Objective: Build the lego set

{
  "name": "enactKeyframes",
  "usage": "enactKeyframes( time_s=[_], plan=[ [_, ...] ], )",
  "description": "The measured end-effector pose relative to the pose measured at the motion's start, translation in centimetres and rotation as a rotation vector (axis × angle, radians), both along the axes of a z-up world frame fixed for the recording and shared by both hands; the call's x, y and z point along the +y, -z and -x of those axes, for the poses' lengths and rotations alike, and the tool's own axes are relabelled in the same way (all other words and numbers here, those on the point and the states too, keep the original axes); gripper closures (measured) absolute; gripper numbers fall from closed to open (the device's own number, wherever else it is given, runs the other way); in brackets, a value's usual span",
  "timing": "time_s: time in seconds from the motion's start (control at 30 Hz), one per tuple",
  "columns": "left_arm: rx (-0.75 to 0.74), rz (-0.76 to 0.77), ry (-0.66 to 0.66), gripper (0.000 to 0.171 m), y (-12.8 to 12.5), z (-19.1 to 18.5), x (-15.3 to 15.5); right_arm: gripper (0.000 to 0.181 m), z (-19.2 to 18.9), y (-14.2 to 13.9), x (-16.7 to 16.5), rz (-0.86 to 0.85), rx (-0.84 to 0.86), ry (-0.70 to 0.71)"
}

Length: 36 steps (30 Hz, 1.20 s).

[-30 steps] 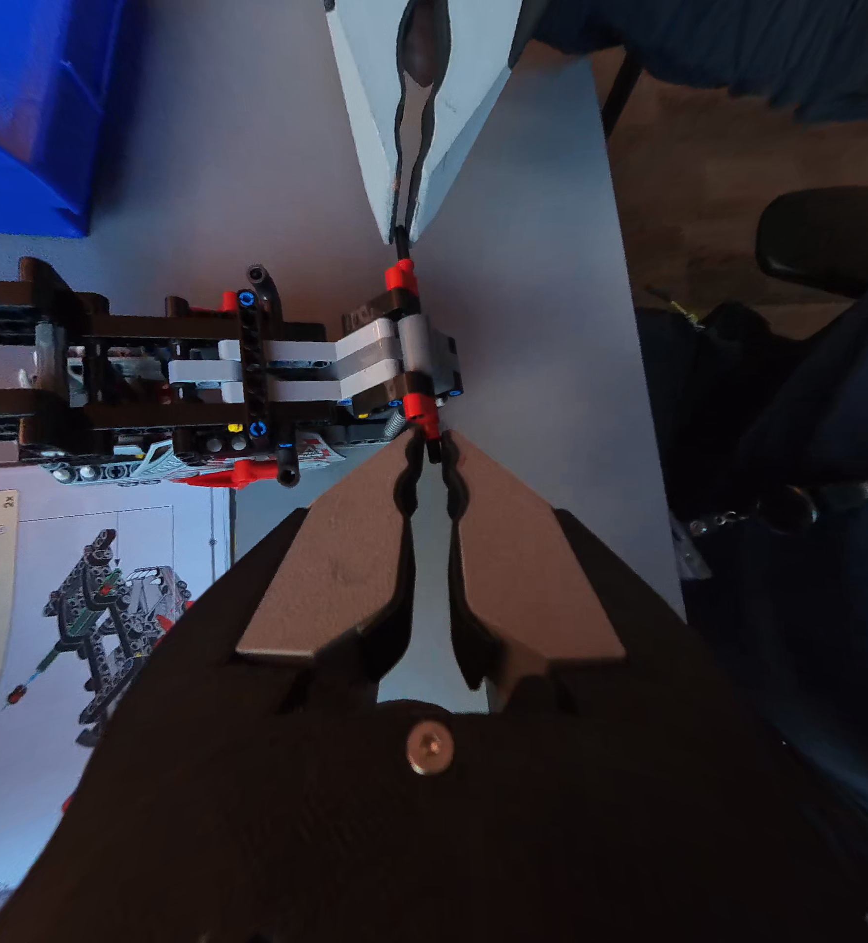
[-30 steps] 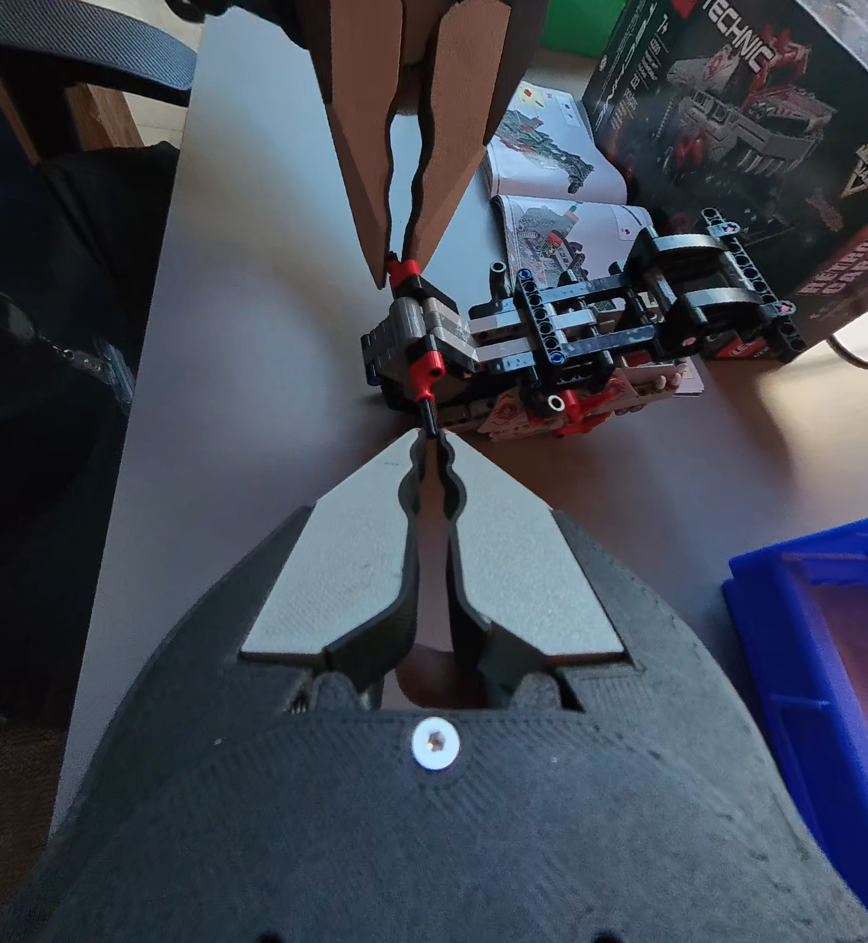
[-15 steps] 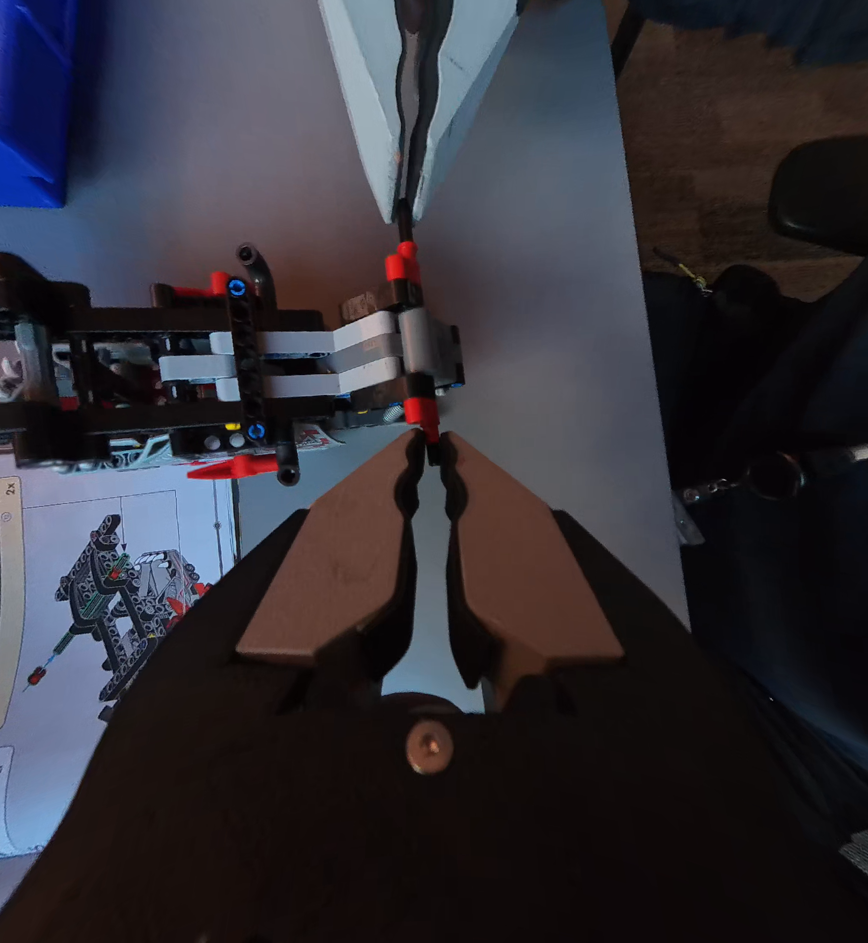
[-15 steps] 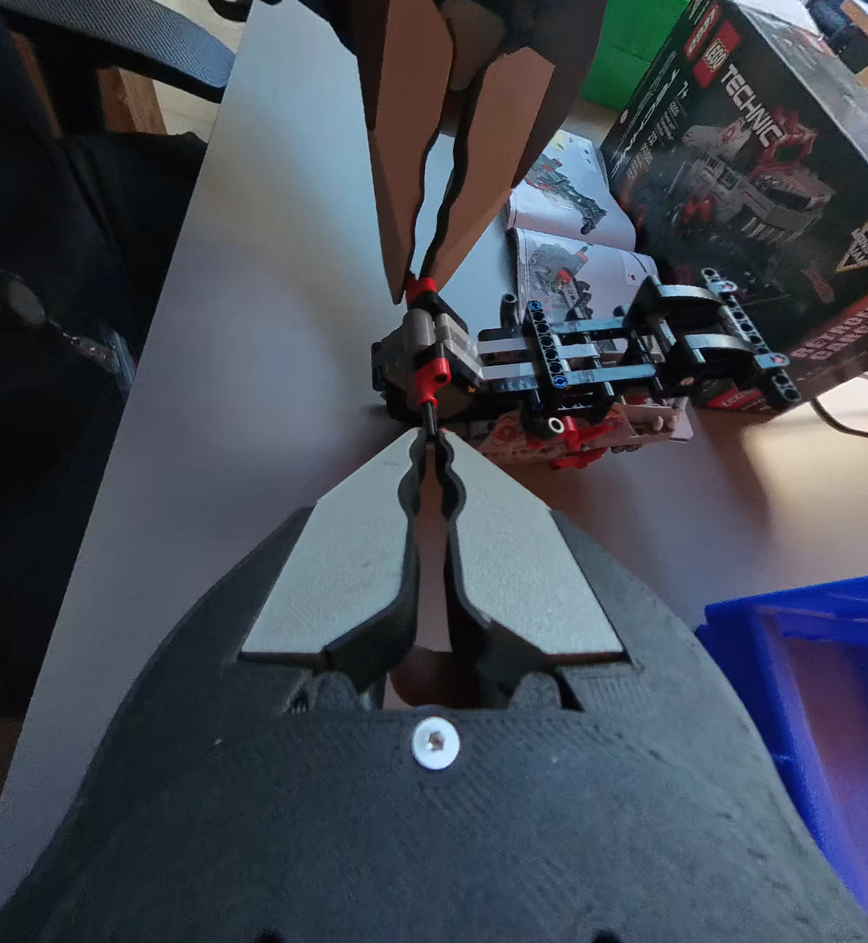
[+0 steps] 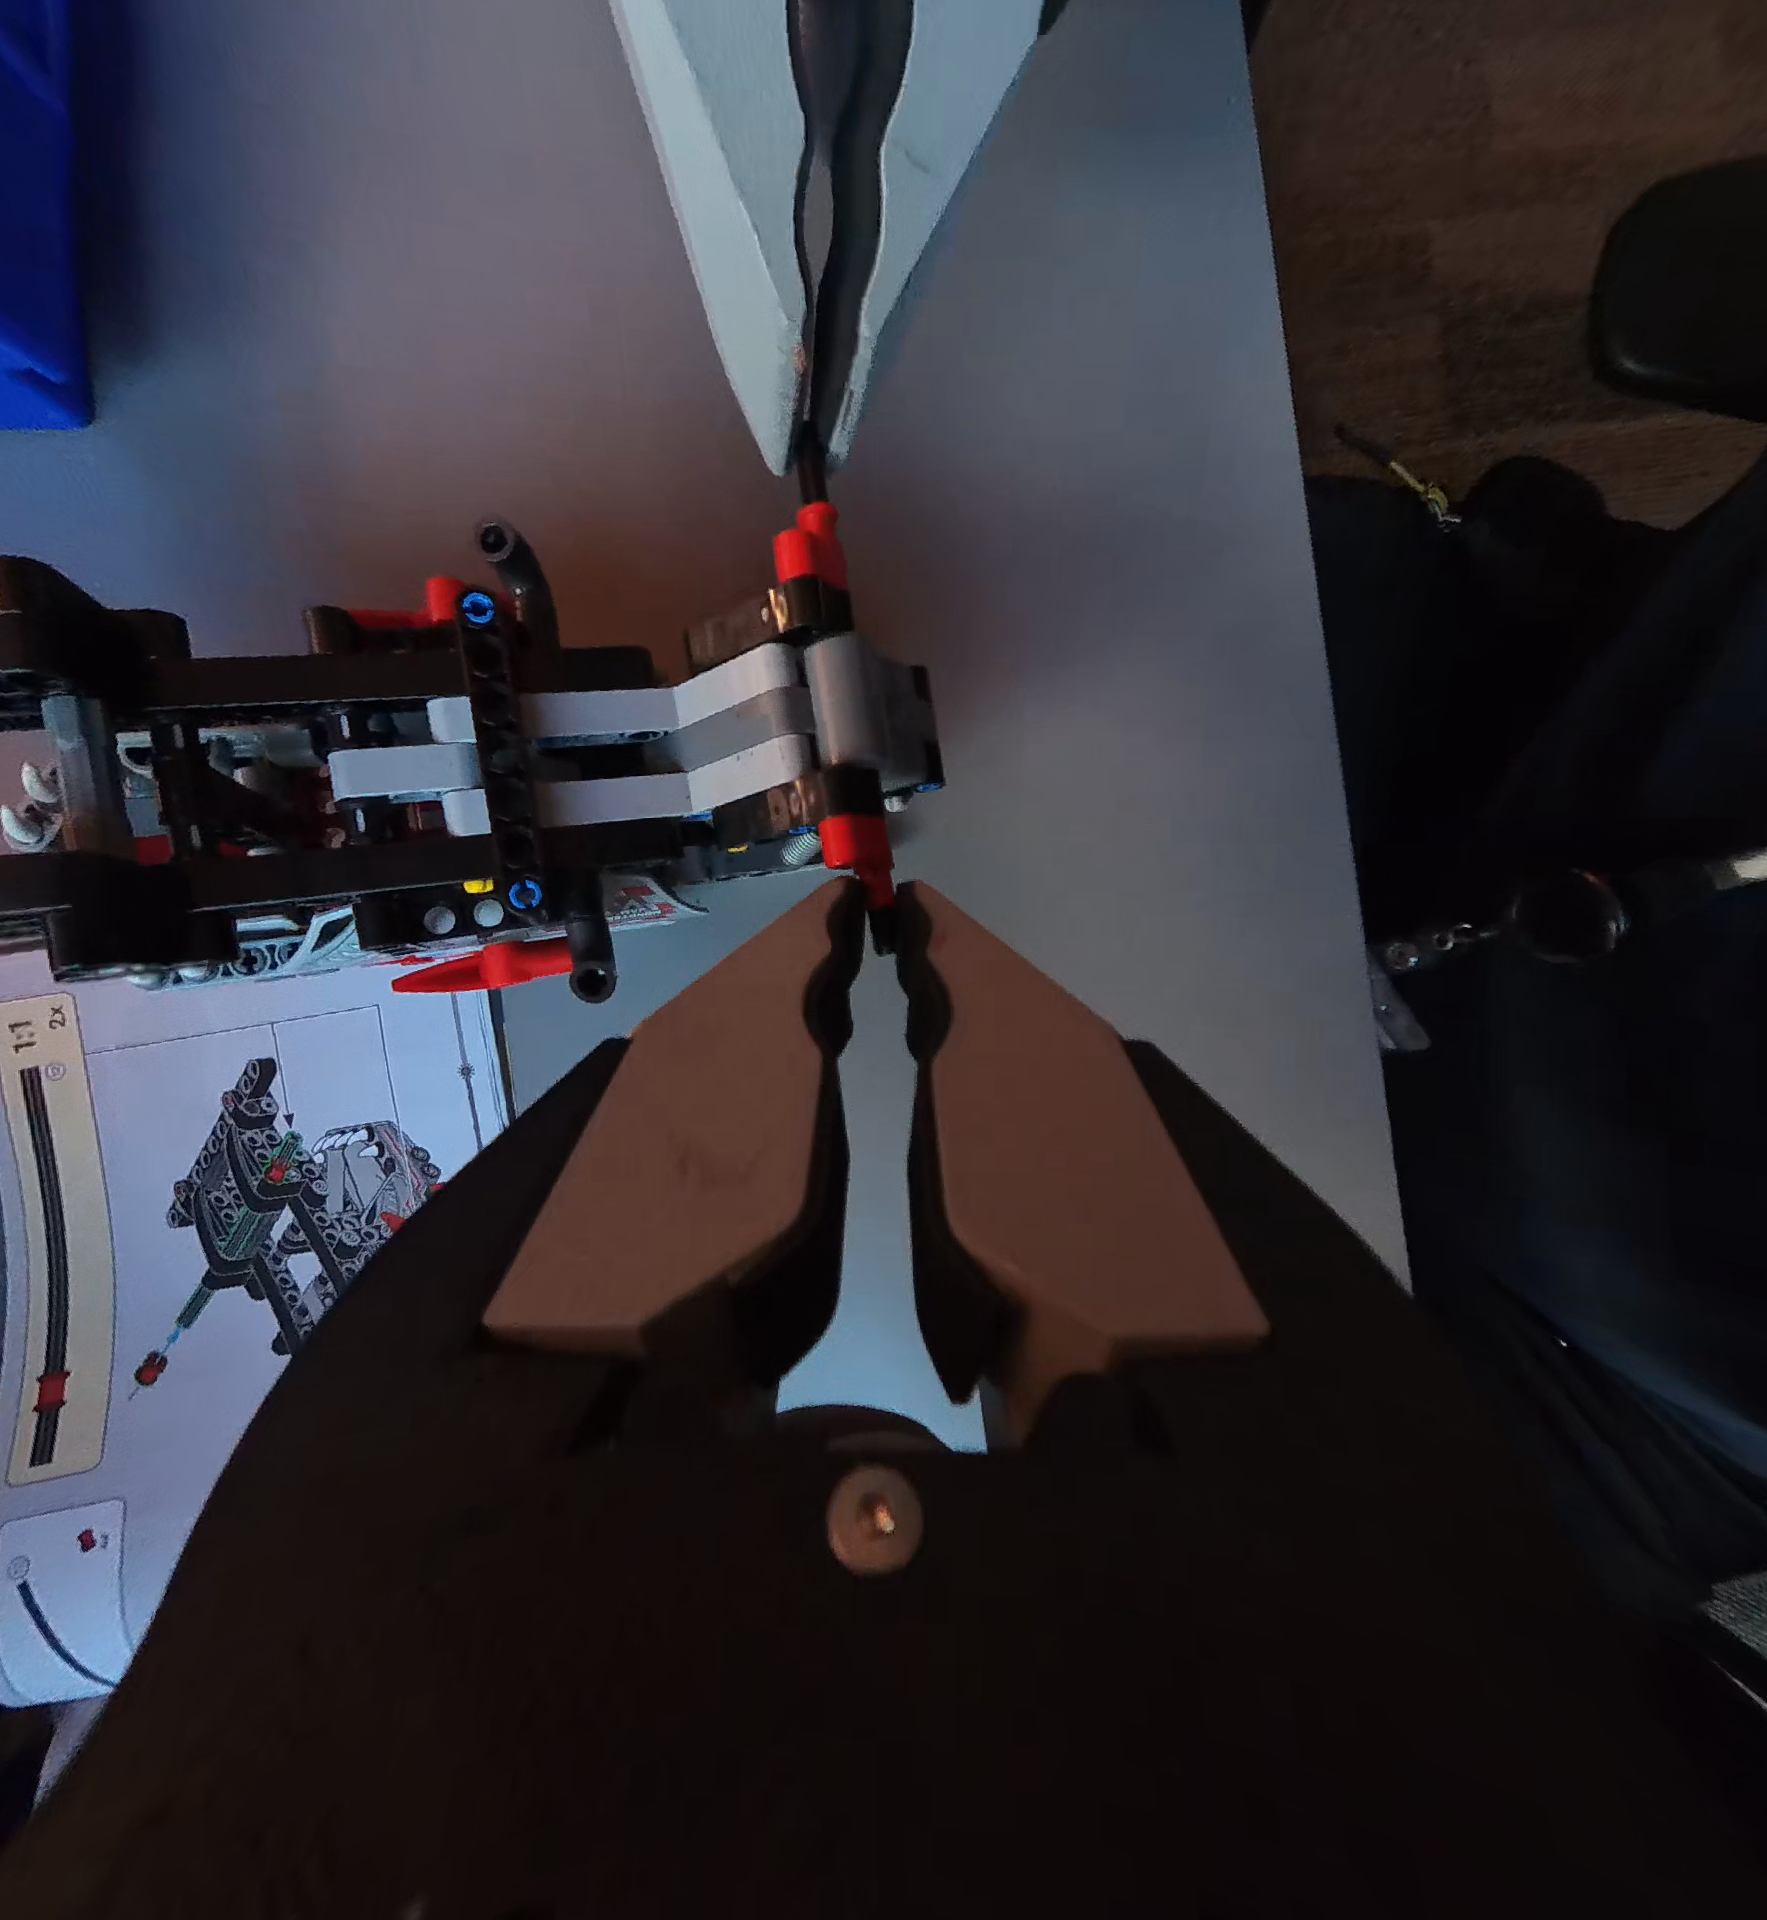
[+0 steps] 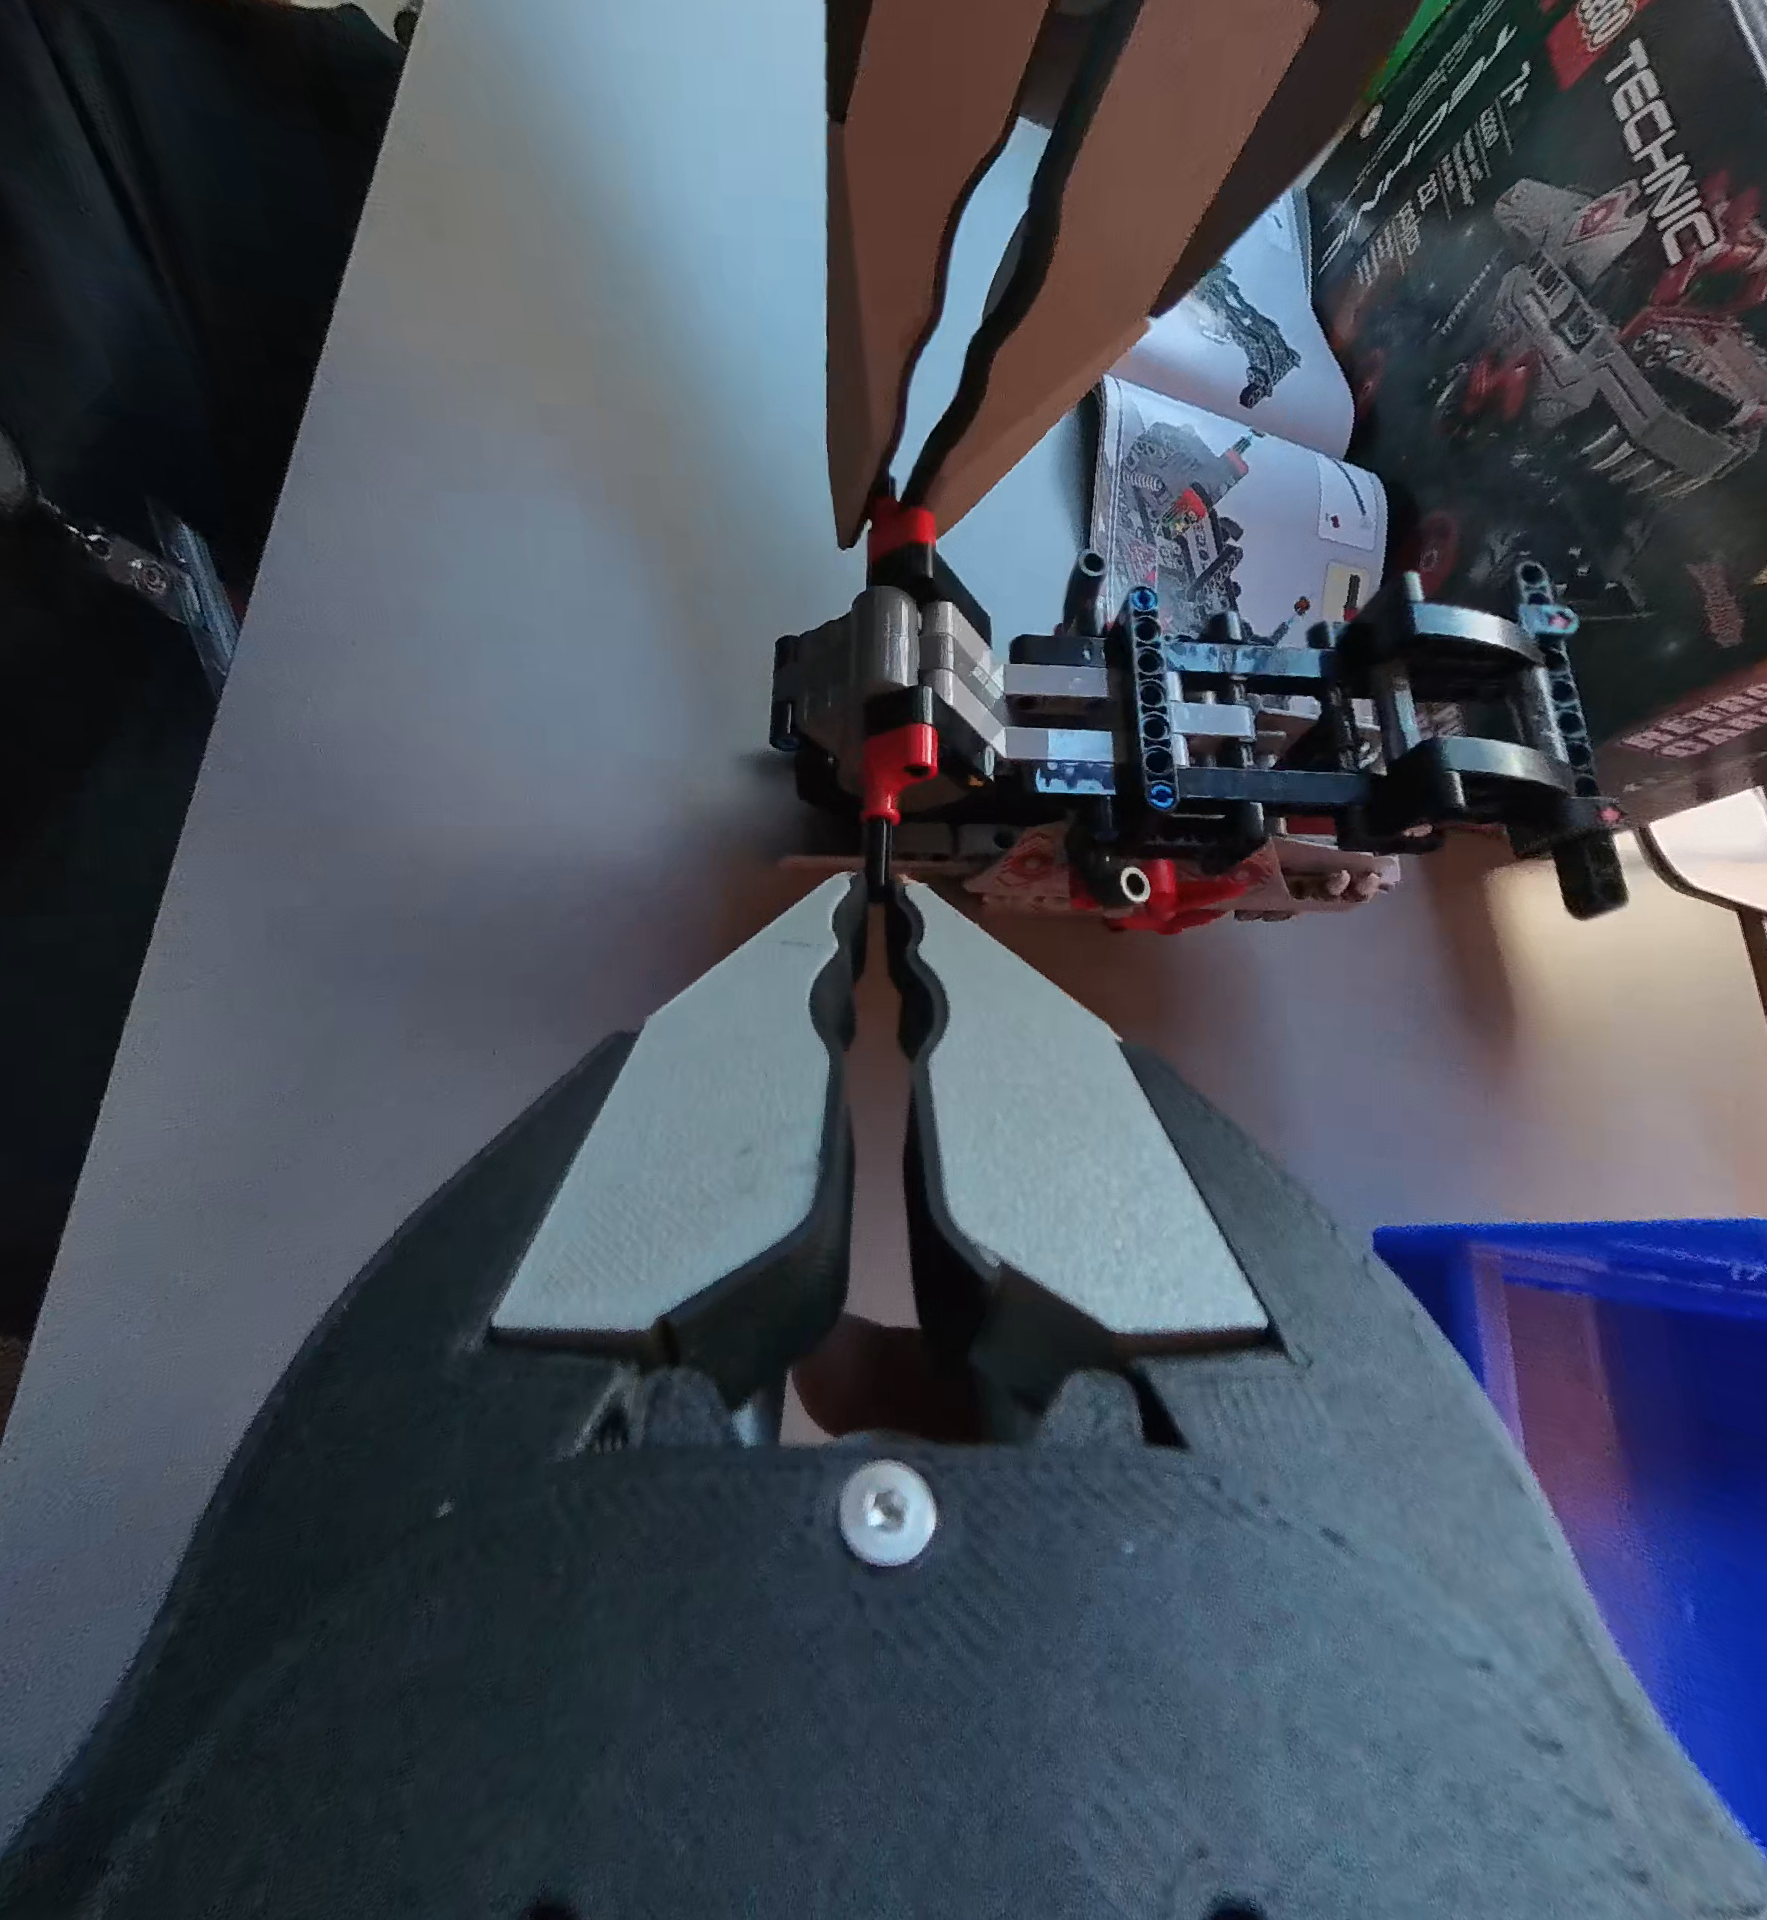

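Spanning grey-black model (image 5: 588, 748) (red-capped axle (image 5: 837, 717))

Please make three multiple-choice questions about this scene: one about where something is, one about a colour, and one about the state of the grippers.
1. Where does the instruction booklet lie, as the left wrist view shows it?
A. partly under the lego model
B. inside the blue bin
C. on the chair

2. What colour are the two bushes on the thin black axle?
A. yellow
B. red
C. green

3. How do the left gripper and the right gripper stand?
A. both wide open
B. only one holds something
C. each shut on one end of the axle

Answers: 1 A, the lego model covers the booklet's top edge. 2 B, a red bush sits at each side of the grey block. 3 C, both pairs of tips pinch the axle's ends.
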State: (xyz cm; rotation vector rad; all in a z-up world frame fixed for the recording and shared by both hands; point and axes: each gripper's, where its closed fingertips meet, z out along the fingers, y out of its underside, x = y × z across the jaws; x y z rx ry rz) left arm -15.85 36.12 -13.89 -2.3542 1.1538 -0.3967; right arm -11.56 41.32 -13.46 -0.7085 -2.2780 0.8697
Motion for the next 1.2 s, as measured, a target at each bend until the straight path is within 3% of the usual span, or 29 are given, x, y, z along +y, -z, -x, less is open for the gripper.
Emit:
enactKeyframes(
  time_s=[0.63,0.8,0.87,0.93,1.13,1.2],
  plan=[
    [0.046,0.02,0.003,0.17,0.0,0.0,0.0,0.181,0.2,0.0,-0.2,-0.021,0.024,-0.018],
    [0.005,-0.057,-0.02,0.168,-0.6,-0.1,0.5,0.175,0.1,-0.7,0.5,0.109,0.059,0.032],
    [0.008,-0.078,-0.04,0.146,-1.2,0.6,0.3,0.169,0.0,-1.4,0.9,0.189,0.113,0.055],
    [-0.007,-0.072,-0.048,0.141,-1.9,1.2,-0.6,0.16,-0.5,-1.3,1.2,0.26,0.098,0.079],
    [-0.052,-0.136,-0.145,0.157,-2.7,3.1,-1.9,0.156,-0.7,-1.3,1.5,0.394,0.123,0.125],
    [-0.062,-0.148,-0.166,0.154,-2.2,3.1,-1.4,0.152,-0.6,-1.4,0.8,0.428,0.109,0.108]
  ],
)
